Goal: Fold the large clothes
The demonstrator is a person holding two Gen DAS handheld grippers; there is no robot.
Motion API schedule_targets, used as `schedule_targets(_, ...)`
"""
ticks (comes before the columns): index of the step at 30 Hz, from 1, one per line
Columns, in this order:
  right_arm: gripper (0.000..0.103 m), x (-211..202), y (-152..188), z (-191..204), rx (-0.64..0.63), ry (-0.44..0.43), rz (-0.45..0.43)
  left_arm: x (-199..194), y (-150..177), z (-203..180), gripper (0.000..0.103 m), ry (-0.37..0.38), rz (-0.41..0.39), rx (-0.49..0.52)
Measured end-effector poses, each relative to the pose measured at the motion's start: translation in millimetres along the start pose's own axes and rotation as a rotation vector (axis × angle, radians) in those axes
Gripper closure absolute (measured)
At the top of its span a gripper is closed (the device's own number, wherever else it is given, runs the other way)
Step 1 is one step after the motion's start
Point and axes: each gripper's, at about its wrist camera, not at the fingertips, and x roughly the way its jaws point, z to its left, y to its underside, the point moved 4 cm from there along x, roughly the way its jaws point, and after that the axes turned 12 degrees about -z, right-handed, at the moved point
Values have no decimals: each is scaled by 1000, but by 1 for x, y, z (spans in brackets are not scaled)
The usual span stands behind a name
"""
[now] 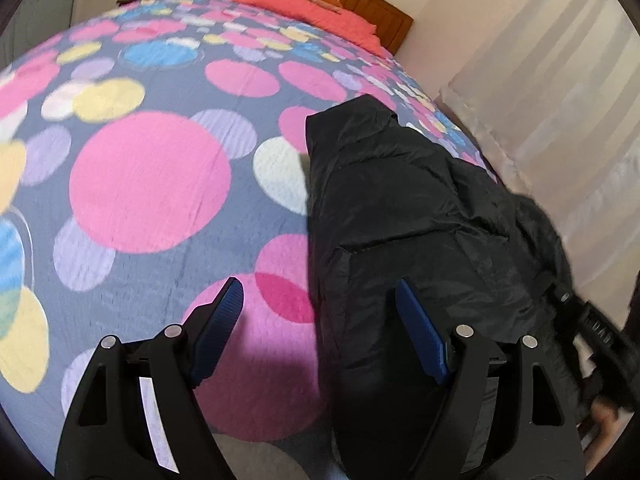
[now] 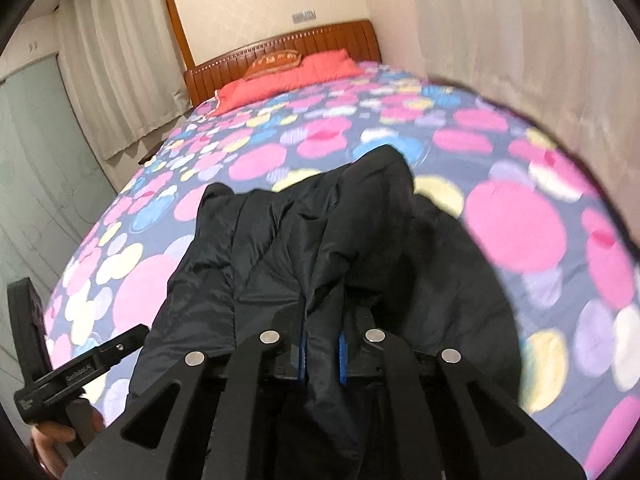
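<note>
A large black padded jacket [image 1: 404,216] lies lengthwise near the right edge of a bed with a dotted cover [image 1: 152,184]. My left gripper [image 1: 320,300] hangs open above the jacket's near left edge, one blue pad over the cover, the other over the black cloth. In the right wrist view the jacket [image 2: 288,240] stretches away from me, and my right gripper [image 2: 322,320] is shut on a fold of its near hem, the blue pads pressing the cloth from both sides. The left gripper's body [image 2: 76,372] shows at the lower left, held by a hand.
A red pillow [image 2: 288,76] and a brown wooden headboard [image 2: 280,52] stand at the far end of the bed. Pale curtains [image 1: 560,120] hang close beside the bed's right side. A glass door [image 2: 36,168] is on the left.
</note>
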Motion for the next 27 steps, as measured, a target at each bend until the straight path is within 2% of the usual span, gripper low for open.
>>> schedule_targets(5,94,10,-6,-23,-67,63,2,8,-2,-34,25,6,-6,109)
schedule_targets(12,94,39,12,-64,-115,156,58,31,7,-85,25,17,-7,238)
schedule_targets(18,93,63,33,-83,-141,159,110,62,21,-101,23,-36,68,295)
schedule_targets(21,93,72,43,-88,-140,147,131,74,26,-106,23,-71,69,355)
schedule_targets(27,93,84,56,-92,-123,136,123,89,36,-107,24,-116,53,396)
